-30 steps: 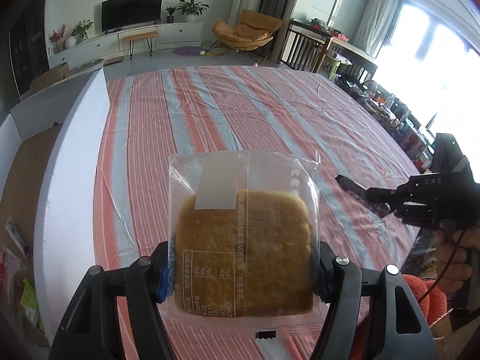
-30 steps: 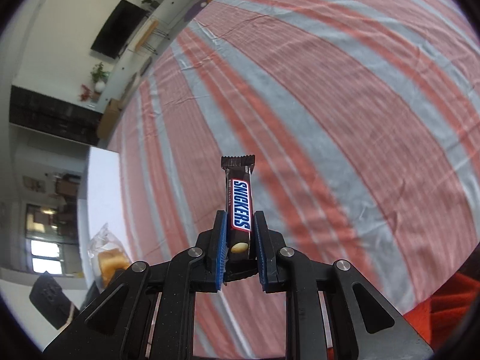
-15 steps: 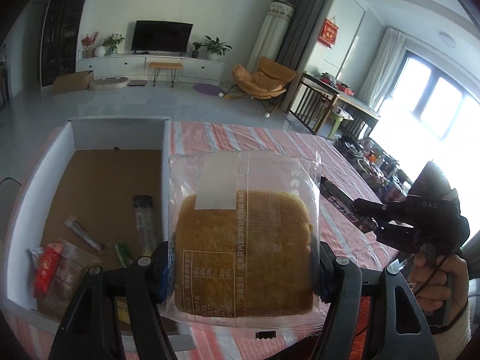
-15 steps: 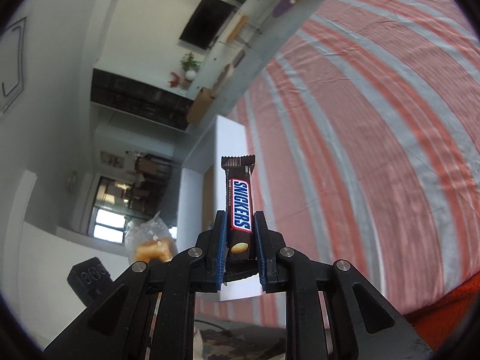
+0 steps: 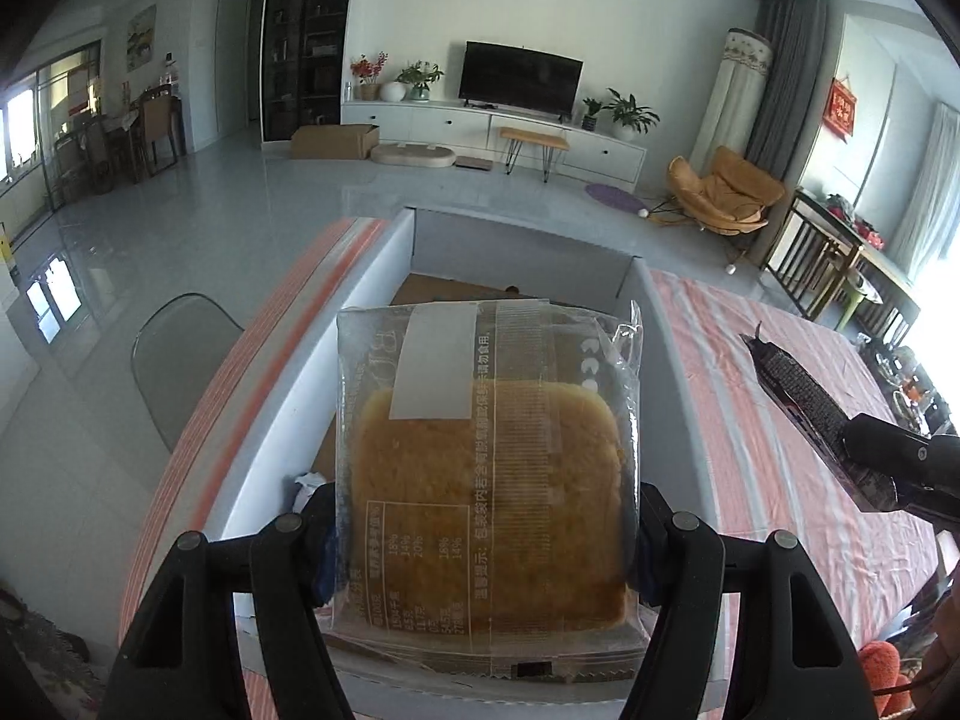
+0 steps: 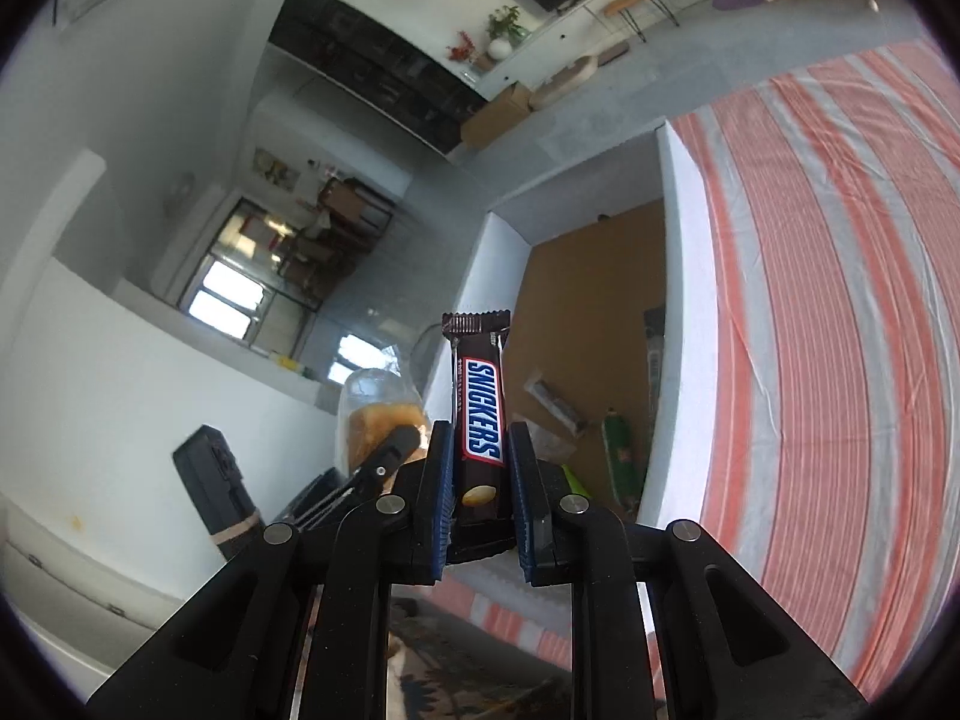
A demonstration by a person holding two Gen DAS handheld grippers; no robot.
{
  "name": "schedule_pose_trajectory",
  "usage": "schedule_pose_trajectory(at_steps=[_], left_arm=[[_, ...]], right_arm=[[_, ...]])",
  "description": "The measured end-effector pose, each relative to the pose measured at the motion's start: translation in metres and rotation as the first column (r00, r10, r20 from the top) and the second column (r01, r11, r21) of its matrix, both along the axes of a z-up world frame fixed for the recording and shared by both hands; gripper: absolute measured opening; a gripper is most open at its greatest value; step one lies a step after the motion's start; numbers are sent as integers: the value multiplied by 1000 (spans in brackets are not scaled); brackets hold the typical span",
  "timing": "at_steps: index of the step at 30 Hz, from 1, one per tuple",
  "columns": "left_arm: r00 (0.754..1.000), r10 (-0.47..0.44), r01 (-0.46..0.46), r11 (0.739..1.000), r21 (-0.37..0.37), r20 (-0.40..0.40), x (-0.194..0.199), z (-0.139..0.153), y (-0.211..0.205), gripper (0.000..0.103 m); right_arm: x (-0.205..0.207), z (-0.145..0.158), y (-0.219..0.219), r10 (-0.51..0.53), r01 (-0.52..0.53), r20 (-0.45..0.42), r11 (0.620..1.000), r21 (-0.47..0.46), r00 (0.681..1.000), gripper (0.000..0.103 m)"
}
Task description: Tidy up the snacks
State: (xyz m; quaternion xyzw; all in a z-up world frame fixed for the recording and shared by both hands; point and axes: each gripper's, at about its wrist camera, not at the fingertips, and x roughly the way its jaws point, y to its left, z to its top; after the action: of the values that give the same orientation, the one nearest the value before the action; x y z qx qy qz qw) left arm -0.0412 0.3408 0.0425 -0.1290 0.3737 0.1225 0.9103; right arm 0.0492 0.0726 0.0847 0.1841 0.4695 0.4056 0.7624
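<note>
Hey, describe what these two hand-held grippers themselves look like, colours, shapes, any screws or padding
Both are matte black plastic. The left hand-held gripper has two broad angled fingers, round silver screws at the joints and dark blue pads. The right hand-held gripper matches: black fingers, silver screws, ribbed blue pads. Seen from the right wrist view, the left one's body carries a boxy black block wrapped with tan tape.

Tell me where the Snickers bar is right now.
The Snickers bar is clamped upright in the right gripper, just right of the wrapped cake, above the white box.
</note>
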Motion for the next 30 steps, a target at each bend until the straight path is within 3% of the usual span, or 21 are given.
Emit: schedule_pose_trajectory(at_steps=[2, 4, 6, 8, 11, 14, 20, 25, 30], left_arm=[[999, 12, -11, 999, 31, -35, 5, -16, 2, 72], [998, 18, -15, 999, 52, -68, 10, -31, 1, 85], [997, 33, -28, 997, 78, -70, 14, -39, -3, 92], [997, 49, -42, 993, 108, -66, 14, -45, -8, 99], [997, 68, -64, 991, 114, -32, 12, -47, -16, 101], [997, 72, -72, 994, 82, -1, 6, -42, -24, 101], [998, 60, -62, 995, 73, 37, -3, -22, -50, 102], [992, 95, -105, 985, 136, 79, -11, 0, -67, 102], [995, 79, -89, 975, 205, 58, -16, 15, -78, 102]], right_arm=[[-3, -9, 19, 10, -4, 91, 998, -62, 996, 20], [-8, -20, 32, 19, 6, 182, 990, -139, 983, 27], [-16, -30, 39, 47, -2, 215, 979, -202, 975, 50], [-26, -35, 36, 50, 10, 230, 968, -250, 972, 56], [-43, -32, 24, 62, 39, 283, 940, -338, 957, 61], [-56, -24, 5, 33, 101, 341, 924, -368, 940, 68], [-60, -23, -25, -52, 182, 329, 908, -377, 943, 70], [-60, -24, -35, -86, 213, 315, 894, -394, 945, 72], [-67, -24, -31, -79, 242, 356, 864, -441, 931, 77]])
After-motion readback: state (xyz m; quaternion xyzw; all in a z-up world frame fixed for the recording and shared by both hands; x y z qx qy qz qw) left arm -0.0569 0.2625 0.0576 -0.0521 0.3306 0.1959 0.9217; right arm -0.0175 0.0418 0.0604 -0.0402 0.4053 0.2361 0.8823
